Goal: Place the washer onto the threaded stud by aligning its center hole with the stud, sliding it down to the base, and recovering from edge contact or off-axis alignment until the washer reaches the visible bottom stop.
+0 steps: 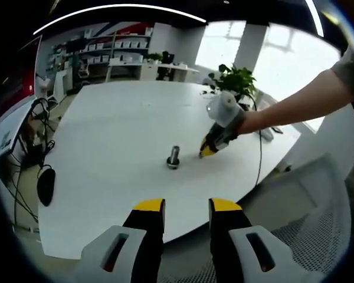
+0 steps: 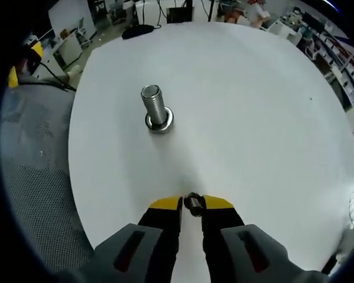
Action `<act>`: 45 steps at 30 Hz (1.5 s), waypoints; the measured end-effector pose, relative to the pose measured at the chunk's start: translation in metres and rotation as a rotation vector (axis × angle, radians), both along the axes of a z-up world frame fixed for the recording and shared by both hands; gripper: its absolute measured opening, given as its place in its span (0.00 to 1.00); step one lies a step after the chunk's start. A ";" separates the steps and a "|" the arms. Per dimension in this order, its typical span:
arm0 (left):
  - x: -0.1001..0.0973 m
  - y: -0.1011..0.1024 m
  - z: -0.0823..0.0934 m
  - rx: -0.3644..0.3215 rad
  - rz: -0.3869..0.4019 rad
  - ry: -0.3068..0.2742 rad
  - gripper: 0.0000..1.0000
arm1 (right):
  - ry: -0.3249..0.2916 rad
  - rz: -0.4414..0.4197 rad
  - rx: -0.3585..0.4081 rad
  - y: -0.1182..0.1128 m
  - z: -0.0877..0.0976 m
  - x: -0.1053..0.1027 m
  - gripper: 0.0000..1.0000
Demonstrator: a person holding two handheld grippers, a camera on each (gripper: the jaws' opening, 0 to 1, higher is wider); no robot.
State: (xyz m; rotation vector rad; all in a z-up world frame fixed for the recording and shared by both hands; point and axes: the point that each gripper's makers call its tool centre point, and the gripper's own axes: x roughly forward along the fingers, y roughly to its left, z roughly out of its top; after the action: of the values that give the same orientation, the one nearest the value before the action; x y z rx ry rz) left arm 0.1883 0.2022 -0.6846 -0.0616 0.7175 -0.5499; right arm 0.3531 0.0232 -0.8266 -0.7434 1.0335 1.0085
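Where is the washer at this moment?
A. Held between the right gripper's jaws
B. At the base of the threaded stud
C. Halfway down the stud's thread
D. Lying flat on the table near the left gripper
A: in the right gripper view, the washer sits clamped at the tips of the right gripper, well short of the threaded stud standing on the white table.

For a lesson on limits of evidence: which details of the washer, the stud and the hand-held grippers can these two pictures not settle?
- Small dark metal washer, right gripper view: yellow fingertips cover its sides; centre hole hidden.
- Upright silver threaded stud: whether a washer already sits at its base, unclear; left gripper view too small.
- Right hand-held gripper, left gripper view: tips too small to show the washer.
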 end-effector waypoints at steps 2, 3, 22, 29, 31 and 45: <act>0.000 0.000 0.000 0.001 -0.001 0.001 0.28 | 0.012 -0.013 0.000 0.001 -0.002 -0.001 0.16; 0.000 0.000 -0.001 0.002 -0.001 0.002 0.28 | 0.012 -0.012 0.000 0.001 -0.003 -0.002 0.16; -0.001 0.000 -0.002 -0.003 0.003 0.018 0.28 | -0.087 -0.175 0.179 -0.029 0.052 -0.013 0.27; -0.002 0.000 -0.004 0.000 0.001 0.025 0.28 | -0.115 -0.249 0.272 -0.051 0.083 -0.043 0.28; -0.003 0.000 -0.005 0.008 -0.001 0.029 0.28 | -0.127 -0.248 0.276 -0.055 0.088 -0.052 0.28; -0.003 0.002 -0.004 0.019 0.003 0.017 0.29 | -0.213 -0.351 0.423 -0.061 0.133 -0.099 0.27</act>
State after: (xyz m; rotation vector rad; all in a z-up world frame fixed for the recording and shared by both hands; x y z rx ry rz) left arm 0.1848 0.2045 -0.6881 -0.0494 0.7394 -0.5400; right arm 0.2545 -0.0383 -0.6938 -0.2988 0.7007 0.7854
